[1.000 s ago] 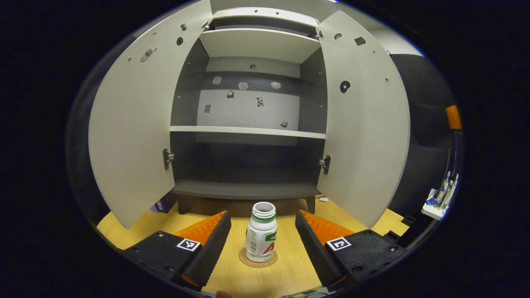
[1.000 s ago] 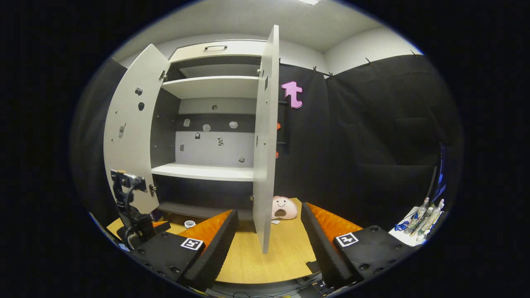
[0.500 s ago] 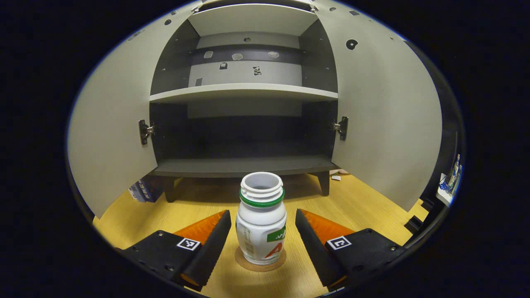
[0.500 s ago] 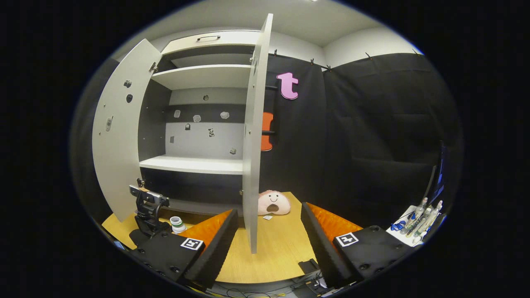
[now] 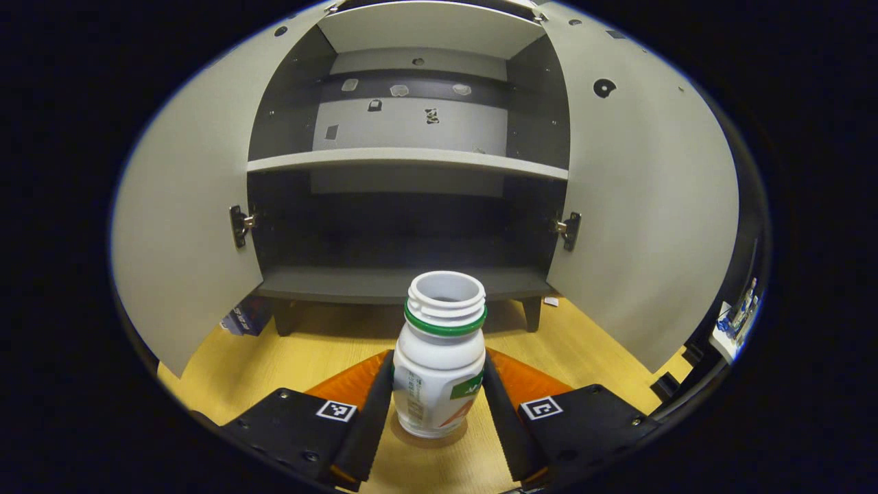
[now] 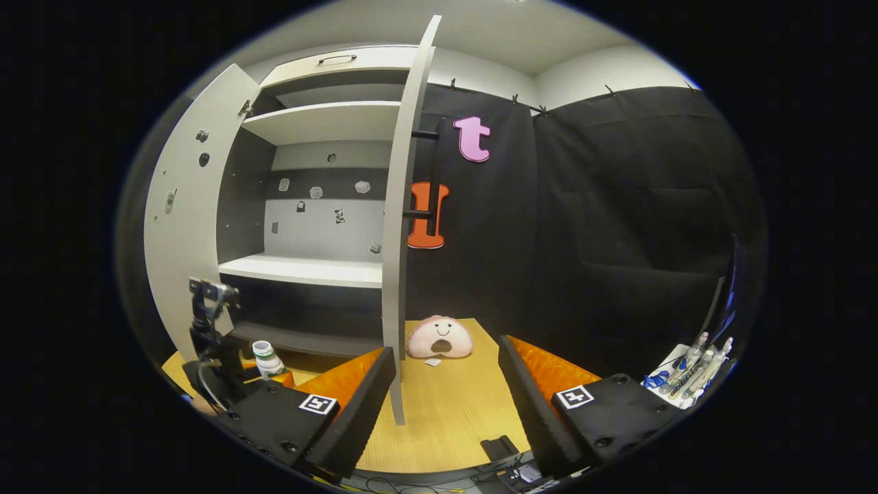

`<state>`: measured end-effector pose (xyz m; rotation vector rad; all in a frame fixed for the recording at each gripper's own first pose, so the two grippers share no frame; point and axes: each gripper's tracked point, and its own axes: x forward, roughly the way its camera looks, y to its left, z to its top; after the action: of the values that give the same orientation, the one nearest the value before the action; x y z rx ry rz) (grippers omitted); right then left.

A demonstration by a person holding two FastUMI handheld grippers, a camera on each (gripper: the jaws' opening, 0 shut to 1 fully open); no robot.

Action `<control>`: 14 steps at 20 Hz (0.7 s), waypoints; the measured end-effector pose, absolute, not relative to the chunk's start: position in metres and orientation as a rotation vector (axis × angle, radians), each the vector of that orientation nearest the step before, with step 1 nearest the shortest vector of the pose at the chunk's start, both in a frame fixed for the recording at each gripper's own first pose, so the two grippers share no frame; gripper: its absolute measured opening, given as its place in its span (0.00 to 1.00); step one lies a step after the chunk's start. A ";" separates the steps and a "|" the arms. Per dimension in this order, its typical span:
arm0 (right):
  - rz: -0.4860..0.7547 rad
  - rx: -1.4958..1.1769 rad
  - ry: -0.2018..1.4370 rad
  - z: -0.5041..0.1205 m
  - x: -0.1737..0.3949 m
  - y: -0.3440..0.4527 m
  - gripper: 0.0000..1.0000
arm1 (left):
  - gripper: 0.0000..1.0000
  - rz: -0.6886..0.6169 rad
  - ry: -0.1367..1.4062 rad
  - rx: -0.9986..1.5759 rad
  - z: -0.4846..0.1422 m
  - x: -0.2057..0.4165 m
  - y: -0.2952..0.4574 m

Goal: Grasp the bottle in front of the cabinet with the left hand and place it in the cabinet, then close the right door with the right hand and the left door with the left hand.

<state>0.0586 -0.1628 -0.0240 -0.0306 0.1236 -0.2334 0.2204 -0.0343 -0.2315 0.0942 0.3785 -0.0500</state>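
The left gripper [image 5: 437, 405] had closed in over the last half-second: its fingers, well apart from the bottle [image 5: 439, 374] a moment before, now pressed against both sides of the white body, so the grasp looked made. The bottle stood upright and uncapped at 6 o'clock in the left gripper view, on the table [image 5: 295, 350] in front of the cabinet [image 5: 405, 281], and whether it had left the wood could not be told (the round mat seen under it earlier was hidden). The bottom shelf lay straight ahead at 12 o'clock from the bottle, bare and dark, with both doors swung wide. That left the lift and the carry inward as the likely next step. In the right gripper view the right gripper [image 6: 446, 405] hung released, holding nothing, with the edge of the right door [image 6: 398, 240] just ahead at 12 o'clock, and the bottle [image 6: 267, 358] small at 9 o'clock beside the left tool.
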 end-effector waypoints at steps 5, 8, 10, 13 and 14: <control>-0.225 -0.047 0.107 -0.018 0.062 -0.175 1.00 | 0.72 -0.058 0.377 0.052 -0.161 0.228 -0.039; -0.210 -0.026 0.095 -0.013 0.061 -0.178 1.00 | 0.72 -0.091 0.326 0.028 -0.106 0.239 -0.050; -0.213 -0.009 0.078 -0.006 0.059 -0.183 1.00 | 0.72 -0.104 0.300 0.060 -0.072 0.251 -0.055; -0.214 0.003 0.034 0.009 0.057 -0.190 1.00 | 0.72 -0.113 0.262 0.081 -0.031 0.277 -0.063; -0.212 0.005 0.023 0.012 0.056 -0.191 1.00 | 0.72 -0.122 0.253 0.079 -0.021 0.287 -0.067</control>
<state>0.0556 -0.1913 0.0125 0.0054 0.0234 -0.2115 0.2872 -0.0671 -0.0213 0.0792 0.2528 -0.1224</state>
